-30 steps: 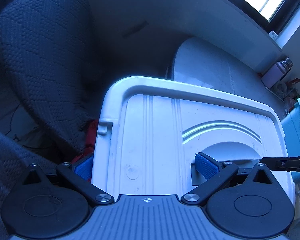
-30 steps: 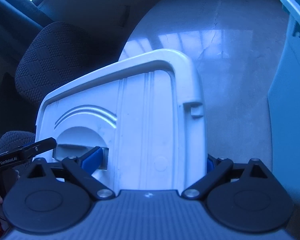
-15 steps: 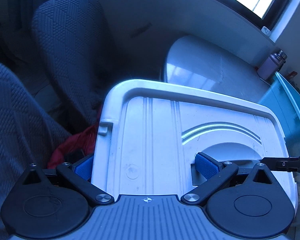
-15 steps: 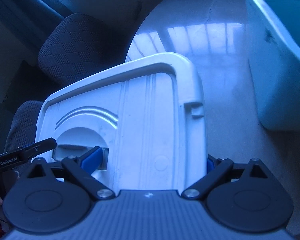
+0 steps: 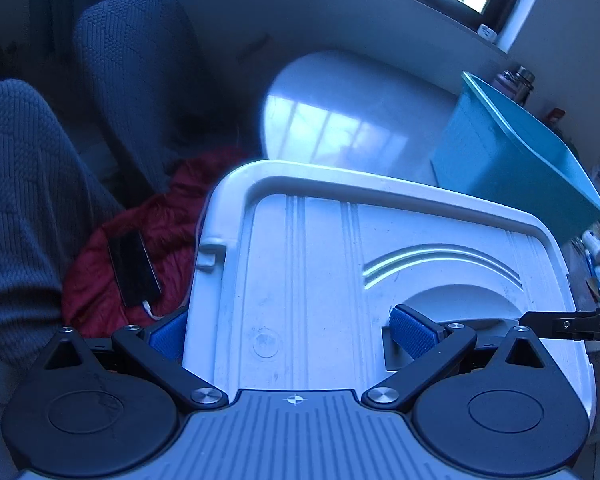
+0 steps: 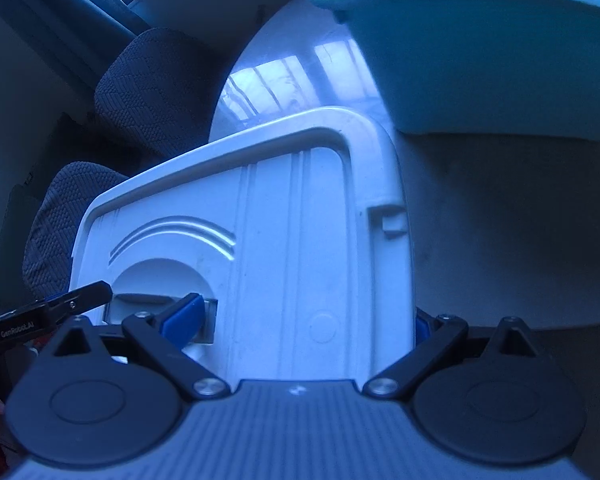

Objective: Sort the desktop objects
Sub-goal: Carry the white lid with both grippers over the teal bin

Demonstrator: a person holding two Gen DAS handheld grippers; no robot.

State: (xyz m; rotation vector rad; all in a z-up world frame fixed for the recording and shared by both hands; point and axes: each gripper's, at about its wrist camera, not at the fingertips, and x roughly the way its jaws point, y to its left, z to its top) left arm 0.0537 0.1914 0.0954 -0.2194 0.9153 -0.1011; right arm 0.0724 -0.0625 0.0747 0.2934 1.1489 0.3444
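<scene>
Left wrist: fingers (image 5: 414, 334) clamping white lid (image 5: 320, 264), right likewise

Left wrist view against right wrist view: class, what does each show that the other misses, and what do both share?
Only the left wrist view shows the red garment with a dark phone lying on it. Only the right wrist view looks up at the teal bin's underside. Both show the white lid gripped by the left tongs and right tongs, the teal bin and the white table.

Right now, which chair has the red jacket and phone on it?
The nearer chair, bottom left. The red jacket and phone lie on it; the farther chair shows none.
</scene>
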